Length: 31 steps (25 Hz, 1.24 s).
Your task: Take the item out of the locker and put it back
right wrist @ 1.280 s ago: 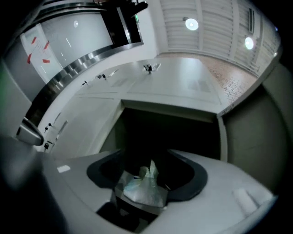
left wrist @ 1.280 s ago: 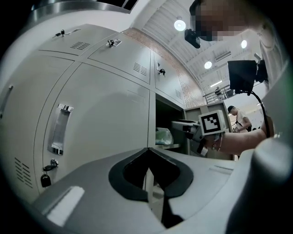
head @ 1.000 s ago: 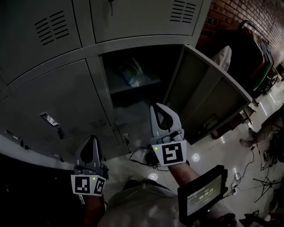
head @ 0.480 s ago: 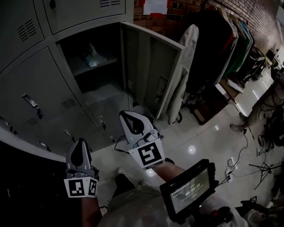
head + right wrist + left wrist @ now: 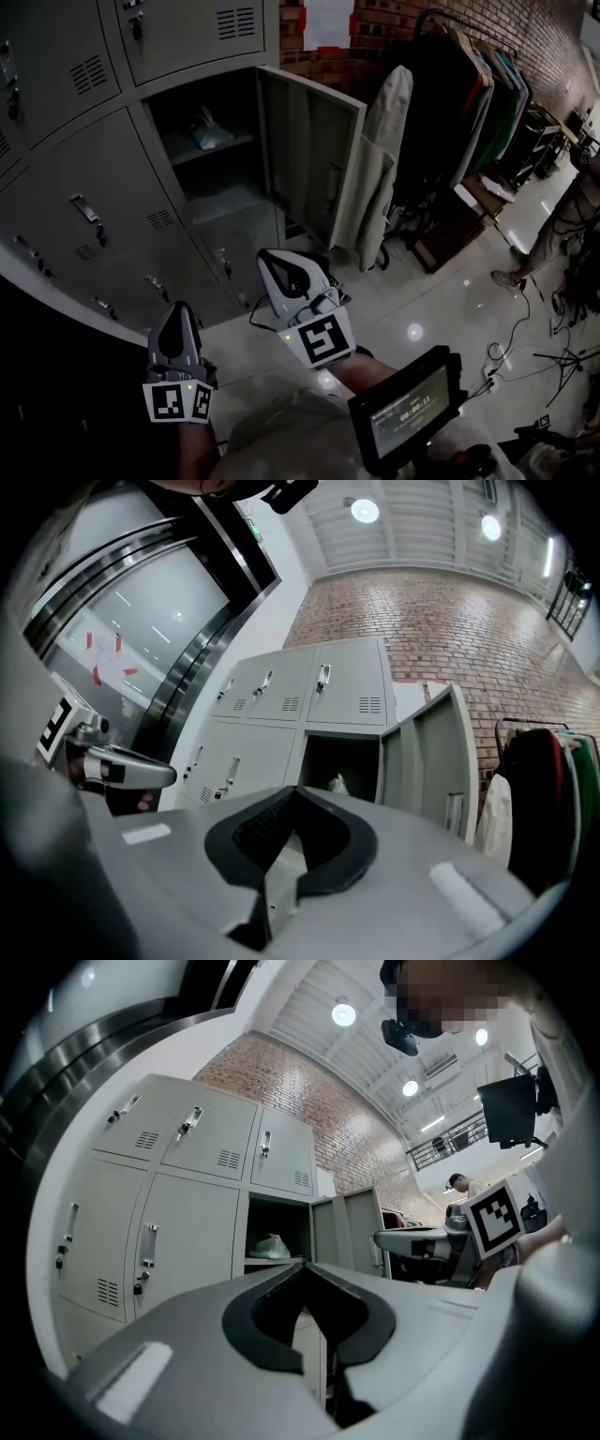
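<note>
Left gripper [image 5: 178,307] and right gripper [image 5: 275,259] both have jaws closed on nothing, and the open locker [image 5: 305,141] now stands farther ahead of them than a second ago, leaving the bagged item [image 5: 211,131] on its shelf [image 5: 223,147], retrieval judged not yet begun.

Crumpled pale bag [image 5: 208,131] on shelf [image 5: 239,139] inside open locker [image 5: 309,159]

The pale item [image 5: 208,131] on the locker shelf [image 5: 236,142] — too dim to identify
</note>
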Tool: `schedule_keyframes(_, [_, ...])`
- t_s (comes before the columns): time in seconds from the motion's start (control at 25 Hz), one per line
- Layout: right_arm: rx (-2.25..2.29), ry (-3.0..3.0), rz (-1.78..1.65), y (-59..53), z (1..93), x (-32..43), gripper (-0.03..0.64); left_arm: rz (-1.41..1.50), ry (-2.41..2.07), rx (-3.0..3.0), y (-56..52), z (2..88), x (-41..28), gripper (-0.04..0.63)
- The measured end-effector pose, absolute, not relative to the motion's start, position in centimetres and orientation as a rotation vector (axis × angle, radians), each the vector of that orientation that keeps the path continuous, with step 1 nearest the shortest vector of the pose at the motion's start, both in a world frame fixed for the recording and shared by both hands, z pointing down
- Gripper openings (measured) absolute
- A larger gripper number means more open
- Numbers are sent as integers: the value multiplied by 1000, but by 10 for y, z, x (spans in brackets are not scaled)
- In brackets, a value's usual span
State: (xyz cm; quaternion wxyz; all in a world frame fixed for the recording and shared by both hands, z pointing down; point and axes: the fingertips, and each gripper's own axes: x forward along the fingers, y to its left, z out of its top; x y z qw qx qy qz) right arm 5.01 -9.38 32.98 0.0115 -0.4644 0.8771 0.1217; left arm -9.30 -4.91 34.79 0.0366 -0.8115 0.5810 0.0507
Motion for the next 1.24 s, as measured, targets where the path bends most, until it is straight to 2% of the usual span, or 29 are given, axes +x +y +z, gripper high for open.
schedule_keyframes(0.36, [-1409, 2743, 462, -90, 317, 39, 2, 202, 1774, -2498, -48, 342, -98, 5])
schedule_keyframes(1.24, [-1442, 2724, 402, -94, 321, 50, 2, 165, 1742, -2543, -54, 351, -84, 5])
